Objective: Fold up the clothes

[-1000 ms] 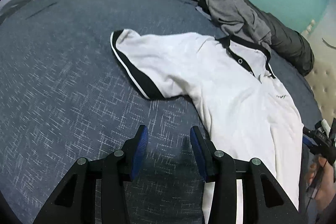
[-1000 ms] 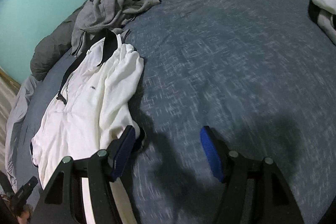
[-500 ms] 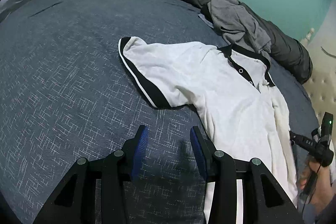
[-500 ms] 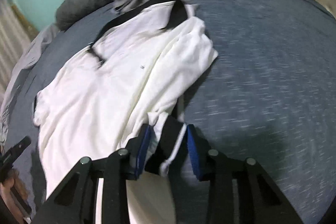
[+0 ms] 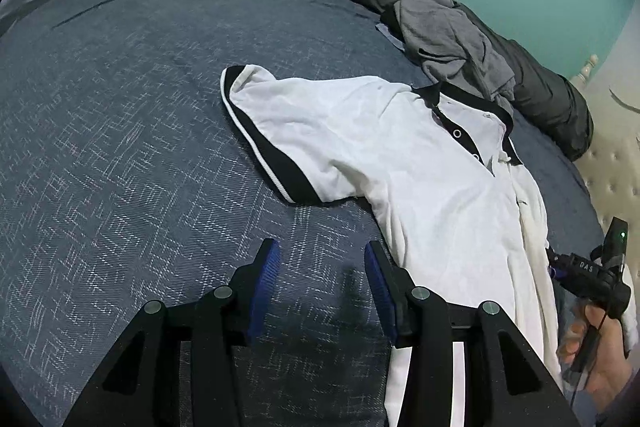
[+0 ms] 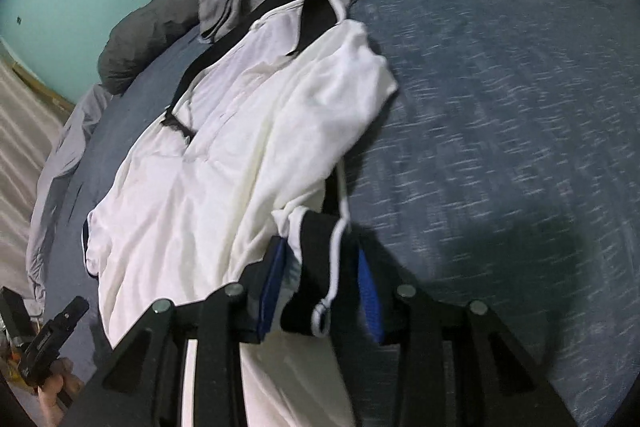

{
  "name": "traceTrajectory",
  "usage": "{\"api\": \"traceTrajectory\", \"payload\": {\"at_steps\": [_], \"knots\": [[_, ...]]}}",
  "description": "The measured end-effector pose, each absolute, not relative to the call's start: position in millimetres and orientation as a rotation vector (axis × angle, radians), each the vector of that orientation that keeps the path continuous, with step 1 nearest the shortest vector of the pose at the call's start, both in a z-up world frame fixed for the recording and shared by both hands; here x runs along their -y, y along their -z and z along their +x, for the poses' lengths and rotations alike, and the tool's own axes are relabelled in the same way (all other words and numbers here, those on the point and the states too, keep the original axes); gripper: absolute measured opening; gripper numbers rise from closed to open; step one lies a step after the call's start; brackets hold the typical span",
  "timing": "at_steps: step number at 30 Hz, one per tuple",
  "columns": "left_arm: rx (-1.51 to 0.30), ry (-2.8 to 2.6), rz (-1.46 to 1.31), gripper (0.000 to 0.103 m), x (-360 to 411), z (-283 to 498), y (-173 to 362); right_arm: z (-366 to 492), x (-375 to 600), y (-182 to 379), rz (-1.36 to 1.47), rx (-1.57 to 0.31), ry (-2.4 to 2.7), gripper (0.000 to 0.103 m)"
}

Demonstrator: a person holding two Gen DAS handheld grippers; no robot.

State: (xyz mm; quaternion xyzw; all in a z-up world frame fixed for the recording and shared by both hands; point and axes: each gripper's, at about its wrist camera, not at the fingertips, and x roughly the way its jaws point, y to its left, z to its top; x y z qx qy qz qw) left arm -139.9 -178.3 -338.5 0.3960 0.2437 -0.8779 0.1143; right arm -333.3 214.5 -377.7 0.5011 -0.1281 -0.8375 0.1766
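Blue bedspread (image 5: 120, 147) supports white polo shirt (image 5: 400, 155); right gripper (image 6: 320, 267) jaws closing on black-trimmed sleeve (image 6: 320, 251); left gripper (image 5: 318, 267) jaws apart, empty.

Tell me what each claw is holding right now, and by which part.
The right claw is closing on the polo shirt, its black-trimmed sleeve cuff between the pads. The left claw holds nothing, open over the bedspread.

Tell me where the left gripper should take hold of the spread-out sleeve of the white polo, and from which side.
Grip the sleeve at its black cuff band, probably best. That edge lies flat on the blue bedspread, facing the open left gripper, so come in low from the cuff side, one finger sliding under the hem.
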Motion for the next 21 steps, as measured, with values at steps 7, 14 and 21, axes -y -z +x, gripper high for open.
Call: {"api": "traceTrajectory", "payload": {"at_steps": [7,14,21], "knots": [[-0.717,2.575,1.164,0.048,177,-140,339,-321,-220,339,1.282,0.224,2.472,0.004],[-0.726,2.575,1.164,0.049,177,-140,339,-324,-263,281,1.125,-0.003,2.68,0.004],[-0.74,2.563,1.164,0.05,179,-140,341,-329,-285,322,1.301,-0.126,2.588,0.004]]}}
